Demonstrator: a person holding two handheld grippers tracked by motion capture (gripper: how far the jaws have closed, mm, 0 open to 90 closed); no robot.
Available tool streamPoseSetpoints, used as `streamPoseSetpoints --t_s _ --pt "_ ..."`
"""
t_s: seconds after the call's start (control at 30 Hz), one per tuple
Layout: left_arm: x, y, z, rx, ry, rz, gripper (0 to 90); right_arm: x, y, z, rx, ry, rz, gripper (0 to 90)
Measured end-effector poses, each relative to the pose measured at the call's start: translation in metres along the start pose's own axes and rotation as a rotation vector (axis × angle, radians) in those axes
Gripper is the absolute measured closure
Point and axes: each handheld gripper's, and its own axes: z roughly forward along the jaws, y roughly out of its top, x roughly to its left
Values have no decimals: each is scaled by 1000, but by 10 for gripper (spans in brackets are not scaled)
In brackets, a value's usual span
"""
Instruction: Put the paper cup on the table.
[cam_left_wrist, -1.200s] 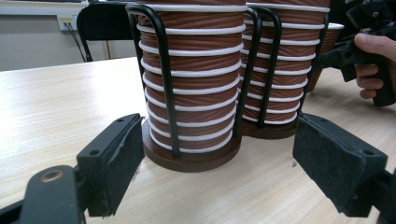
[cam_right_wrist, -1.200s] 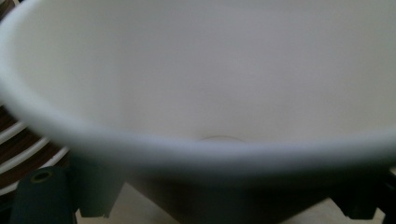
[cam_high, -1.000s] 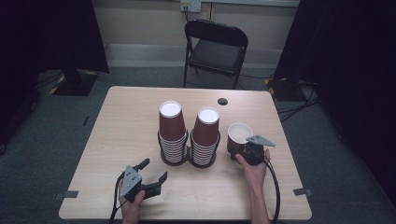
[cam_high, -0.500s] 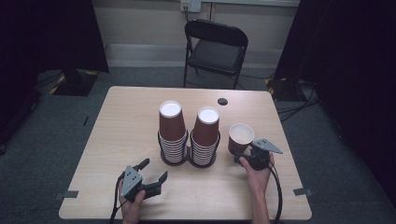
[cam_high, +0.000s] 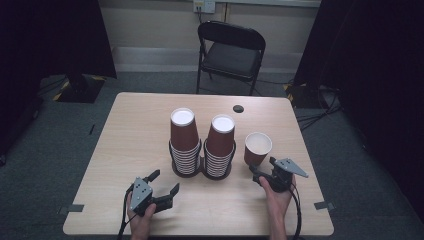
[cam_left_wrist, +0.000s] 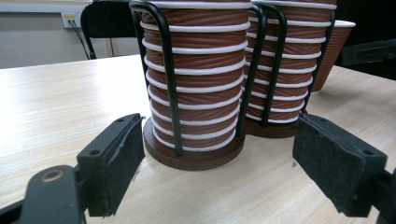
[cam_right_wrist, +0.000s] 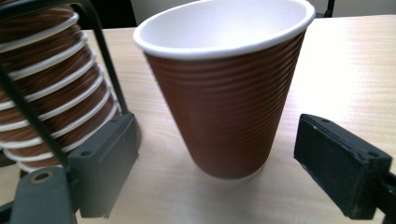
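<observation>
Two stacks of brown ribbed paper cups (cam_high: 184, 140) (cam_high: 221, 145) stand in a black wire holder (cam_high: 202, 172) at mid-table. A single brown cup (cam_high: 257, 147) stands upright on the table just right of them. My right gripper (cam_high: 261, 167) lies just in front of that cup and is open. In the right gripper view the cup (cam_right_wrist: 224, 93) stands free between the pads (cam_right_wrist: 105, 163), touching neither; the jaws have just been closing slightly. My left gripper (cam_high: 165, 181) rests open near the front left. It faces the left stack (cam_left_wrist: 196, 84) with nothing between its pads (cam_left_wrist: 116, 163).
A black folding chair (cam_high: 230, 50) stands behind the wooden table (cam_high: 130, 130). A small dark disc (cam_high: 238, 108) lies near the far edge. Dark curtains hang on both sides. Bare tabletop lies left of the stacks and along the front edge.
My right gripper has drawn back from the single cup toward the front right, leaving the cup standing where it was. The left gripper has not moved.
</observation>
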Motion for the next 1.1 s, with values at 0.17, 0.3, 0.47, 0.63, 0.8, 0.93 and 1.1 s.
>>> streamPoseSetpoints --t_s 0.17,0.3,0.47,0.63,0.8,0.93,1.1 --pt "-1 0 0 0 10 -8 156 10 -7 -14 -43 23 10 147" --pt "0 0 0 -2 14 -16 156 20 -12 -22 -83 53 10 179" --pt "0 0 1 4 25 -18 156 40 -19 -31 -100 103 -2 178" --pt "0 0 0 0 35 -26 158 63 -27 -34 -115 140 -35 178" --pt "1 -1 -2 -15 27 -36 157 80 -32 -30 -119 179 -93 160" --pt "2 -1 -2 -20 34 -48 157 84 -38 -26 -122 198 -96 154" --pt "2 -1 -2 -16 35 -49 157 87 -37 -24 -116 196 -97 130"
